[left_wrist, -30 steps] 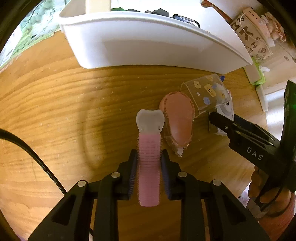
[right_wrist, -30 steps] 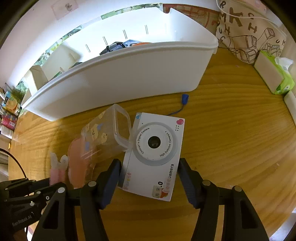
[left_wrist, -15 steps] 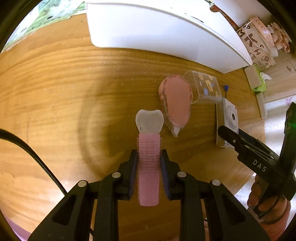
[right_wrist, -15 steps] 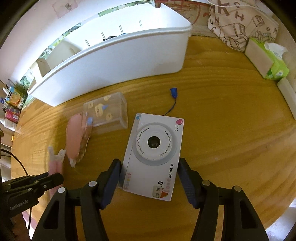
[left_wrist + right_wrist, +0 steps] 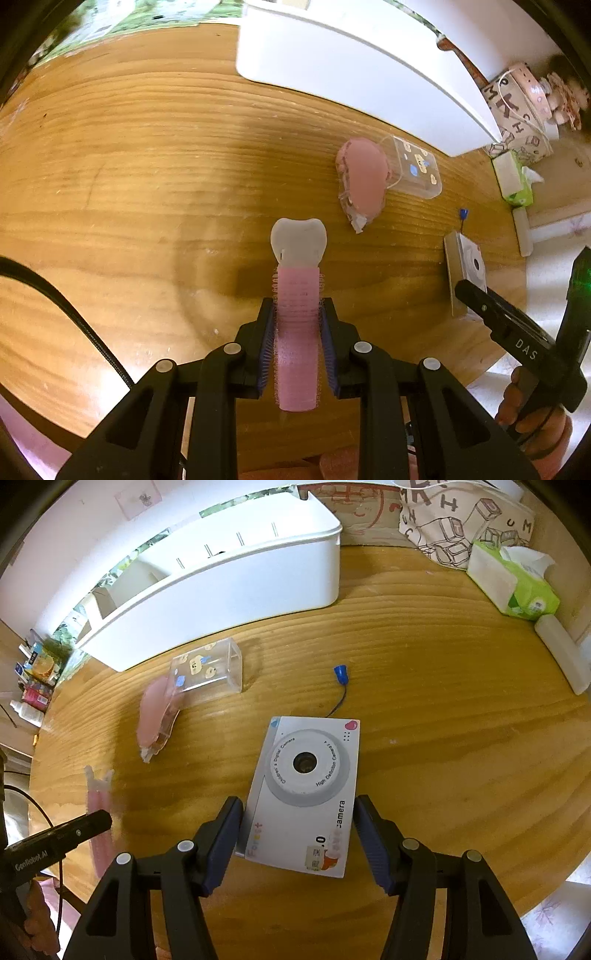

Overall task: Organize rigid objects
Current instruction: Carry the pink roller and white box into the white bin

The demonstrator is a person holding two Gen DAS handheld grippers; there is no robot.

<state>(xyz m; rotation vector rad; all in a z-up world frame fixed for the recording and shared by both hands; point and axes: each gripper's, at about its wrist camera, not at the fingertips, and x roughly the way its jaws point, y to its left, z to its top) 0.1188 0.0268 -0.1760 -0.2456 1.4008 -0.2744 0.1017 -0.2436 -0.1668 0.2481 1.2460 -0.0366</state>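
Pink hair roller (image 5: pixel 297 332) with a white tooth-shaped cap, raised above the table (image 5: pixel 147 166). White toy camera (image 5: pixel 306 794), lens up, also raised above the table. Pink brush (image 5: pixel 157 712) and clear stickered case (image 5: pixel 207 674) lie touching, near the white bin (image 5: pixel 229 579).

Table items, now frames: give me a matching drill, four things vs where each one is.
Things:
1. roller
2. camera
3. clear box
4. tissue pack

Places:
A. lying on the table by the pink pouch
B. in the right tool
C. at the table's far edge
D. in the left tool

Pairs: 1-D, 2-B, 3-A, 4-C
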